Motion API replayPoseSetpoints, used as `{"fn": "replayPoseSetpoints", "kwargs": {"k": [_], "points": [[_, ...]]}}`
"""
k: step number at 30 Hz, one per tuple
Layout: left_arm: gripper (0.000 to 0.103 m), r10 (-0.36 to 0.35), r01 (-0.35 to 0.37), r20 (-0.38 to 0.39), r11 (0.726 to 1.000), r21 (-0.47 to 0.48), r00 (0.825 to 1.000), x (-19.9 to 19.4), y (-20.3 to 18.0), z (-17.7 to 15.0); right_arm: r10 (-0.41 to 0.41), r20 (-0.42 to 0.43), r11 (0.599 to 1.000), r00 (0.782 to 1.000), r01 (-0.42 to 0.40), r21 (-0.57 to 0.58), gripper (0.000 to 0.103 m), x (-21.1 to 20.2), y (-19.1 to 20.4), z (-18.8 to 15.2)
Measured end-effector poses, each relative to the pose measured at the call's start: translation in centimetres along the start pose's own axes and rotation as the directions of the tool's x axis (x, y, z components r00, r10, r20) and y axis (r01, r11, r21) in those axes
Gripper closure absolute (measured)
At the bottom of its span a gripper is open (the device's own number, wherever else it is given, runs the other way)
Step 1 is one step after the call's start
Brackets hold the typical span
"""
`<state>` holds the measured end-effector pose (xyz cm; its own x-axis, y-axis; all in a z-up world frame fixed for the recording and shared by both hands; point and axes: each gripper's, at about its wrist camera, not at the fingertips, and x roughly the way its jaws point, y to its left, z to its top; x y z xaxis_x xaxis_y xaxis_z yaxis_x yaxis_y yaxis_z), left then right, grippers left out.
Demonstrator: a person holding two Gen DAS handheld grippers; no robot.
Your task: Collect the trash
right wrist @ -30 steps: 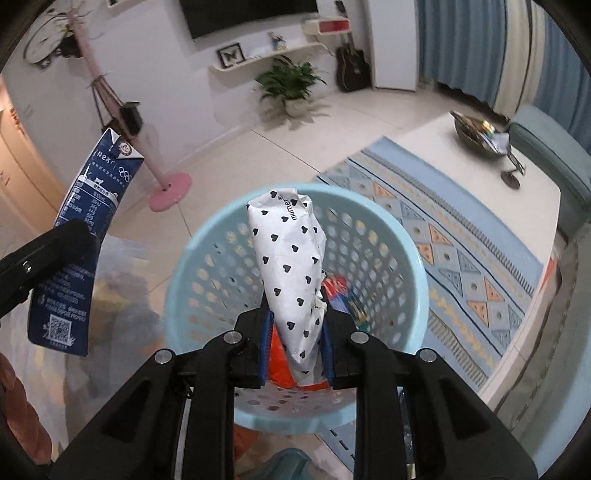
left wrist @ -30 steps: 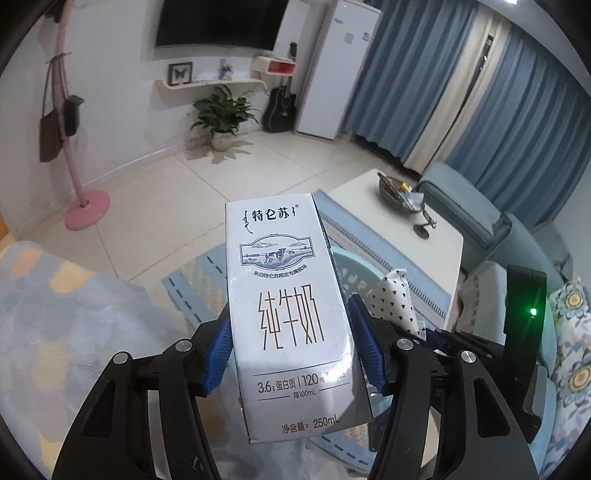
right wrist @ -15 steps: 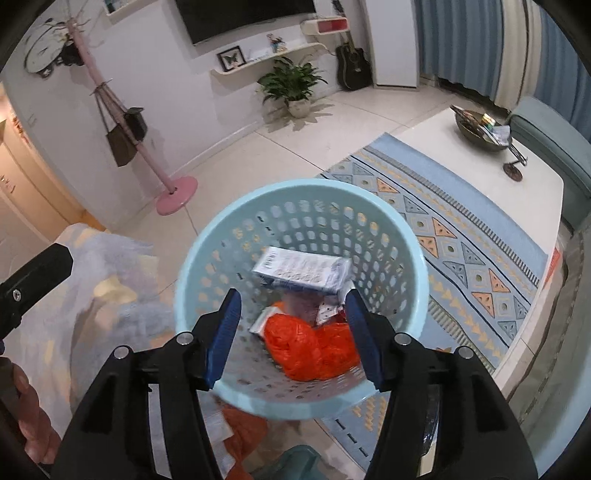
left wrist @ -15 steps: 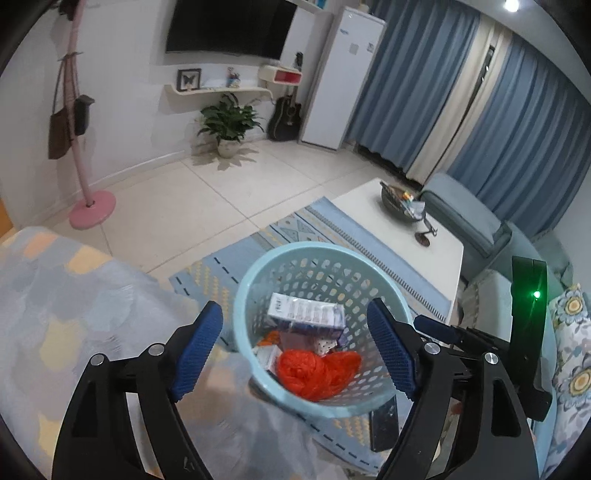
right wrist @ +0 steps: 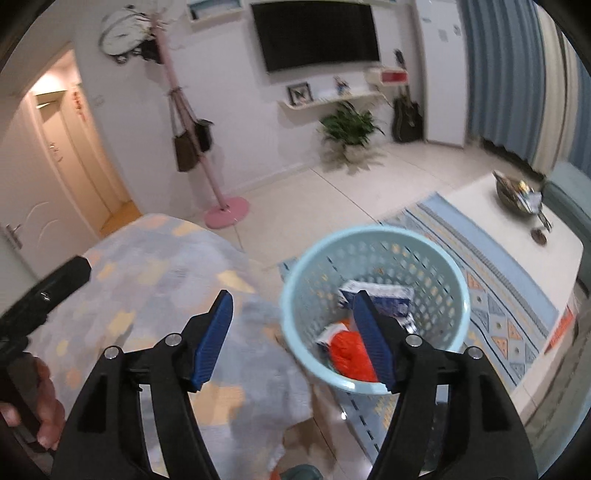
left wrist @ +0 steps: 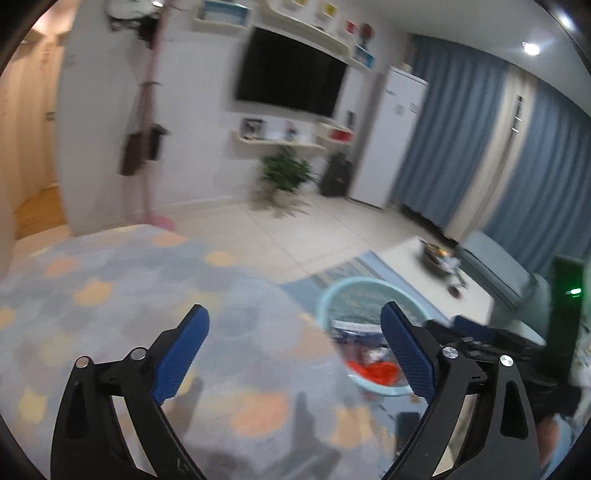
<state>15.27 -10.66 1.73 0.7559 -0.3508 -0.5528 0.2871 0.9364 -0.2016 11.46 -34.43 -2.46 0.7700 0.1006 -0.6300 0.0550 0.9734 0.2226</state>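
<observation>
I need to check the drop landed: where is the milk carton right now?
In the right wrist view the milk carton lies on its side inside the light blue basket, above the orange bag; the basket stands on the patterned rug.

No readable text anywhere: print on the carton (right wrist: pixel 376 297) in the basket (right wrist: pixel 436 258) is too blurred, same w/ fridge (right wrist: pixel 443 33) stickers.

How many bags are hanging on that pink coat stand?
2 lower down: a brown bag and a smaller black one, side by side halfway up the stand. A pale item hangs at its top; more may be hidden.
</observation>
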Motion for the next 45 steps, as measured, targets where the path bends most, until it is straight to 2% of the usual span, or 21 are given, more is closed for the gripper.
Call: {"fn": "replayPoseSetpoints", "kwargs": {"k": [4, 6, 7, 9, 12, 18, 20, 24, 30, 36, 39, 45], "points": [[0.010, 0.125, -0.125, 0.054, 0.992, -0.016, 0.991, -2.6, 2.1, -1.5, 0.022, 0.067, 1.000, 0.998, -0.020, -0.021, 0.036, -1.7, 2.6, -0.4], [0.010, 0.179, -0.178, 0.086, 0.984, -0.020, 0.980, -3.8, 3.0, -2.3, 0.019, 0.112, 0.999, 0.993, -0.015, -0.032, 0.036, -2.4, 3.7, -0.9], [0.010, 0.216, -0.215, 0.120, 0.976, -0.022, 0.969, -4.5, 3.5, -3.0, 0.010, 0.140, 0.999, 0.990, -0.005, -0.040, 0.036, -2.8, 4.3, -1.2], [0.010, 0.251, -0.252, 0.158, 0.968, -0.018, 0.955, -5.3, 4.0, -3.8, -0.005, 0.188, 0.999, 0.982, 0.015, -0.052, 0.033, -3.5, 5.2, -1.7], [0.010, 0.302, -0.305, 0.169, 0.952, -0.011, 0.938, -5.4, 4.1, -4.6, -0.022, 0.225, 0.997, 0.974, 0.037, -0.062, 0.027, -4.2, 6.2, -2.1], [0.007, 0.360, -0.364, 0.243, 0.931, -0.030, 0.901, -6.0, 4.2, -5.7, -0.037, 0.235, 0.995, 0.971, 0.058, -0.086, 0.026, -4.1, 7.6, -3.3], [0.007, 0.390, -0.401, 0.249, 0.916, -0.008, 0.886, -5.6, 3.6, -5.9, -0.043, 0.240, 0.994, 0.970, 0.067, -0.092, 0.026, -3.9, 8.1, -3.9], [0.007, 0.381, -0.391, 0.214, 0.921, 0.001, 0.899, -5.5, 4.0, -6.7, -0.071, 0.273, 0.988, 0.959, 0.105, -0.110, 0.026, -3.7, 8.7, -5.1], [0.007, 0.383, -0.385, 0.209, 0.922, -0.034, 0.900, -5.7, 4.8, -6.8, -0.098, 0.306, 0.984, 0.947, 0.138, -0.110, 0.026, -3.6, 9.2, -5.9], [0.007, 0.404, -0.406, 0.209, 0.913, -0.035, 0.890, -5.6, 4.7, -7.0, -0.093, 0.294, 0.986, 0.951, 0.130, -0.108, 0.027, -3.2, 9.2, -5.9], [0.007, 0.408, -0.411, 0.210, 0.911, -0.033, 0.888, -5.6, 4.5, -7.0, -0.077, 0.272, 0.989, 0.959, 0.107, -0.099, 0.026, -3.0, 8.8, -5.9], [0.007, 0.409, -0.413, 0.213, 0.910, -0.031, 0.887, -5.7, 4.4, -7.1, -0.077, 0.266, 0.990, 0.961, 0.105, -0.094, 0.026, -2.7, 8.6, -6.0]]}}
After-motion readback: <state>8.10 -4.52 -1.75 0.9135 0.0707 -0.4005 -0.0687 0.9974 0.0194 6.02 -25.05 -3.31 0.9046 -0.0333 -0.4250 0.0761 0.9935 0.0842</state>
